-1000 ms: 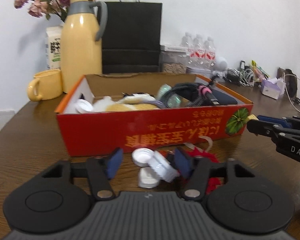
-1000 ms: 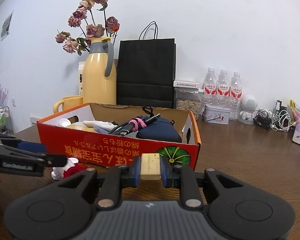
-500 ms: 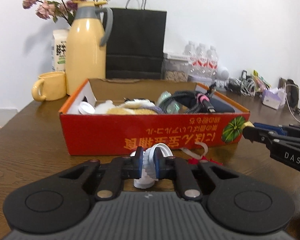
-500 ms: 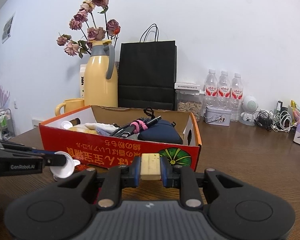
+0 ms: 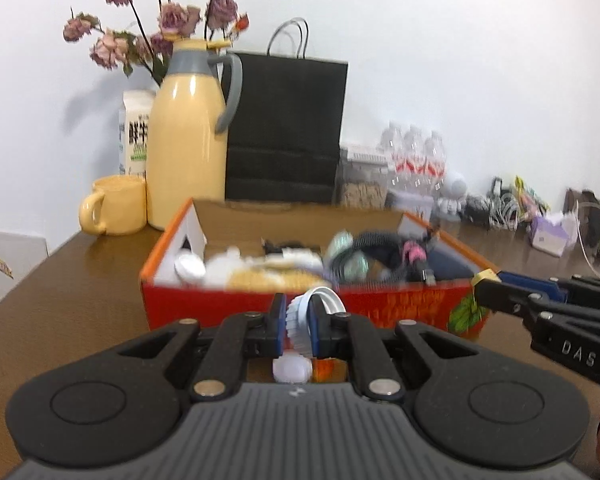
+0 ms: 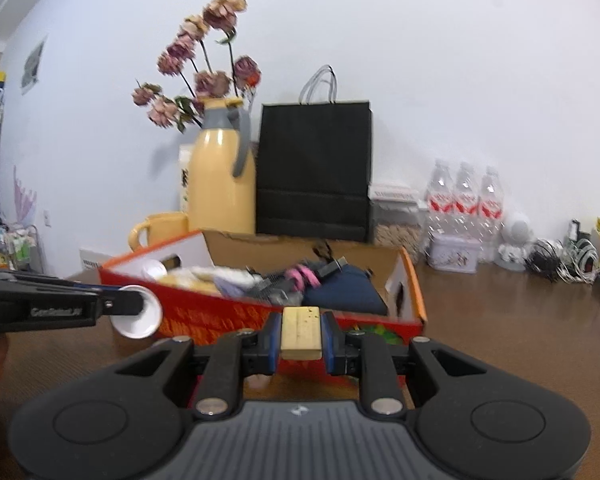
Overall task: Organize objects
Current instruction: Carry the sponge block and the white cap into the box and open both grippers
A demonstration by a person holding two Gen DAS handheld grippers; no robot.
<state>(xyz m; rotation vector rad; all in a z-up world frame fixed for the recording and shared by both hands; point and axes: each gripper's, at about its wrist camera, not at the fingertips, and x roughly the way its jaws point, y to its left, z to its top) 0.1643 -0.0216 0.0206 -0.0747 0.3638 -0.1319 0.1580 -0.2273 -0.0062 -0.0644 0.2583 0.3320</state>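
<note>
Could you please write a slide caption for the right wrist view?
Right gripper clamps a tan block before the red box; left gripper holds a white cap.

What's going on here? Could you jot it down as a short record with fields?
Setting: brown wooden table against a white wall
Container: red cardboard box, open on top and already holding cables and other items
Left gripper: shut on a white lid, held in front of the box
Right gripper: shut on a small tan block
Loose on the table: another white lid below the left gripper
Behind the box: yellow thermos jug, yellow mug, black paper bag, water bottles
</note>
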